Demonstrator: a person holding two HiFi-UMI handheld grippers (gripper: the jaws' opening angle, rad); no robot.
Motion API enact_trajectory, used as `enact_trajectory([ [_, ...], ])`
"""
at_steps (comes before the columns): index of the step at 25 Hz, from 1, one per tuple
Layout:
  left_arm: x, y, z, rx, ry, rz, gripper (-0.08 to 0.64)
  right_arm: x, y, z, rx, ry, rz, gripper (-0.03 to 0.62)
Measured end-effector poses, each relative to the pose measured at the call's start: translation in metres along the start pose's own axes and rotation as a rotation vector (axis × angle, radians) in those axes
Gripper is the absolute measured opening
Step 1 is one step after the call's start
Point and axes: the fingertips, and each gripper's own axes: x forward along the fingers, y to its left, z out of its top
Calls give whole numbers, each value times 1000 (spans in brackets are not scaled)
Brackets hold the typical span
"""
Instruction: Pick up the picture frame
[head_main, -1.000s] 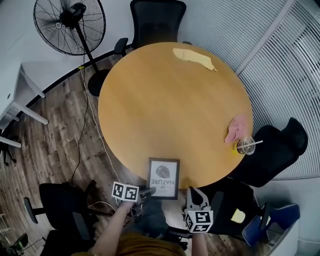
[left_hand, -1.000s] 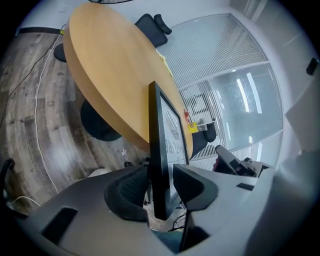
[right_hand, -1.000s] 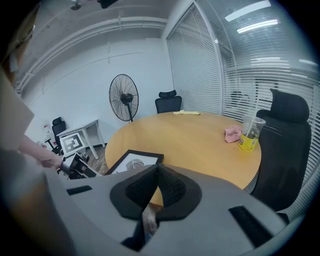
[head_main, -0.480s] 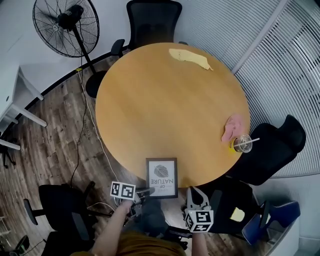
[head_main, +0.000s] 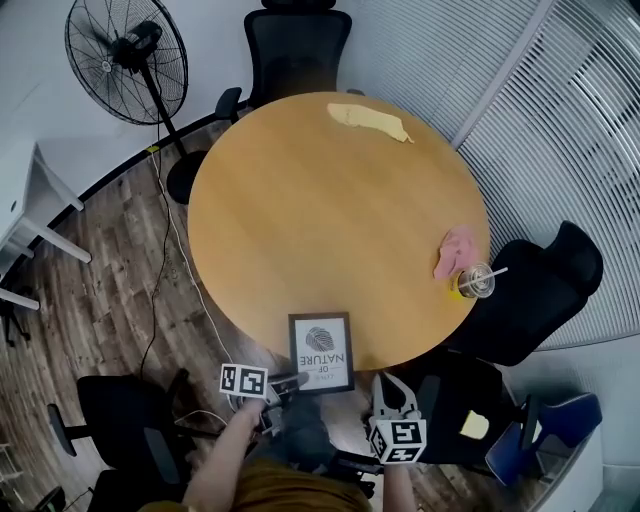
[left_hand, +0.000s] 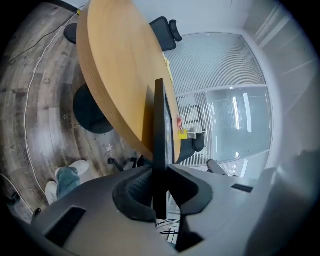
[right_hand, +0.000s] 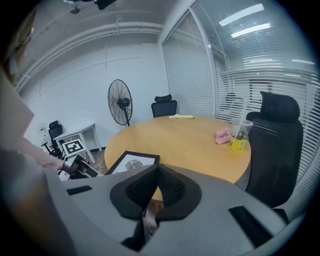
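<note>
The black-rimmed rectangular picture frame with a white printed sheet (head_main: 322, 352) is seen at the near rim of the round light-wood table (head_main: 330, 200), apparently lying flat, with its near end jutting past the rim towards the person. The grey two-jaw left gripper (head_main: 293, 381) is set at the frame's near left corner. Its jaws have just been closing, and in the left gripper view the frame's dark edge is seen clamped between the ribbed pads (left_hand: 134, 190), which press on both faces. How deep the bite reaches is hard to judge from so narrow a strip, so it is best treated as shallow. The grey two-jaw right gripper (head_main: 392, 392) is held off the table near the frame's right corner, its jaws drawn together with nothing between them.

For the lift to be done well, the grip should be firmed before any rise. The frame should be raised slowly and kept level, so that its far end is not dragged across the wood. Any sag should be watched for, since a frame held by one corner can swing.
</note>
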Motion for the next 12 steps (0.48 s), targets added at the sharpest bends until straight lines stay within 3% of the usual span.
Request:
enact_trajectory([
  [12,-1,-36,11,39,-10,-92,68,-16,7,17,-18,-39,-22,12],
])
